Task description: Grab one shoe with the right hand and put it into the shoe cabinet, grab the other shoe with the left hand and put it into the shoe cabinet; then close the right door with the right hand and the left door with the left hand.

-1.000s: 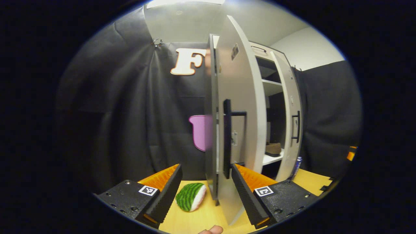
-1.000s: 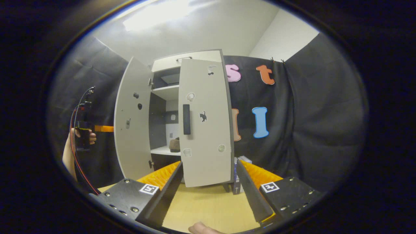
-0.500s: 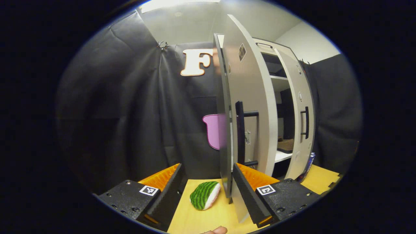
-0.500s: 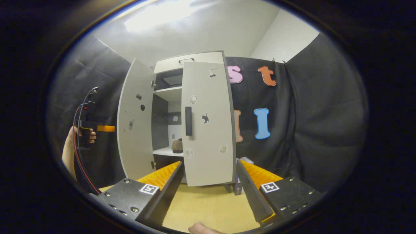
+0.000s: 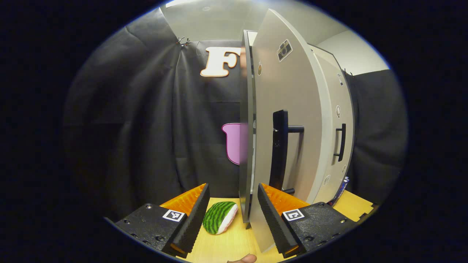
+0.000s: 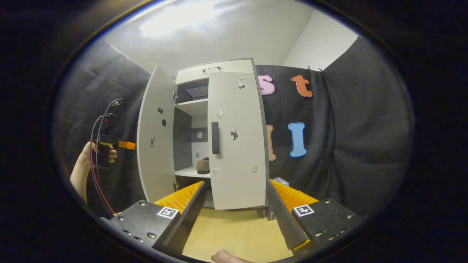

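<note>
- Left gripper: jaws spread wide, nothing between the fingers, right at the free edge of the left door, which stands partly open.
- Watermelon-patterned toy: lies on the wooden table beside that door's foot.
- Shoe cabinet: one brown shoe sits on its lower shelf; the right door looks almost closed.
- Right gripper: jaws apart, empty, held back from the right door.

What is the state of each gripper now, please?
Left gripper: jaws open, holding nothing, at the left door.
Right gripper: jaws open, holding nothing.
</note>
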The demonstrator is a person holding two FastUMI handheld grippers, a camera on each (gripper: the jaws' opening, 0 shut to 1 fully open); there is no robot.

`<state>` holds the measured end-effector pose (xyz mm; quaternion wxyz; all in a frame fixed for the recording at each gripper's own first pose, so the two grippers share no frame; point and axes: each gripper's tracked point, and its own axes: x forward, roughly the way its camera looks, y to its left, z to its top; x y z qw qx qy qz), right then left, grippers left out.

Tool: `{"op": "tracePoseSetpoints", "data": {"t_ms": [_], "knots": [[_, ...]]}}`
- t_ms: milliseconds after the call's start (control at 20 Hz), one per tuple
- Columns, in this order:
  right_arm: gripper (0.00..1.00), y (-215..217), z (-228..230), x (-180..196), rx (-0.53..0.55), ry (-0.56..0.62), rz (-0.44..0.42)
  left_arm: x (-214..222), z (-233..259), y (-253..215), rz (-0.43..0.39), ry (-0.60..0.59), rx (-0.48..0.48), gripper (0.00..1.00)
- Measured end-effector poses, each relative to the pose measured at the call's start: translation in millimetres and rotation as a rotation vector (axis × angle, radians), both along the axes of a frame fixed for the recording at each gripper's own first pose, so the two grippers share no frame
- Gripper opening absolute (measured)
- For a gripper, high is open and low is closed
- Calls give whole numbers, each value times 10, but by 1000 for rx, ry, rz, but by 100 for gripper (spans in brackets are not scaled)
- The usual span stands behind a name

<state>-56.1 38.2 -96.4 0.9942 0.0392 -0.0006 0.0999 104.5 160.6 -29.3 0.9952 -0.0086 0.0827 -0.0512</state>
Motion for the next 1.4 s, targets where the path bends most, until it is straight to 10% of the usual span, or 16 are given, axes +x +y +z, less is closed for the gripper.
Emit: {"op": "tracePoseSetpoints", "data": {"t_ms": [1400], "knots": [[98,-154,-90,108,-18,27,-64,-168,-177,-1357,-134,-40,-22,92]]}}
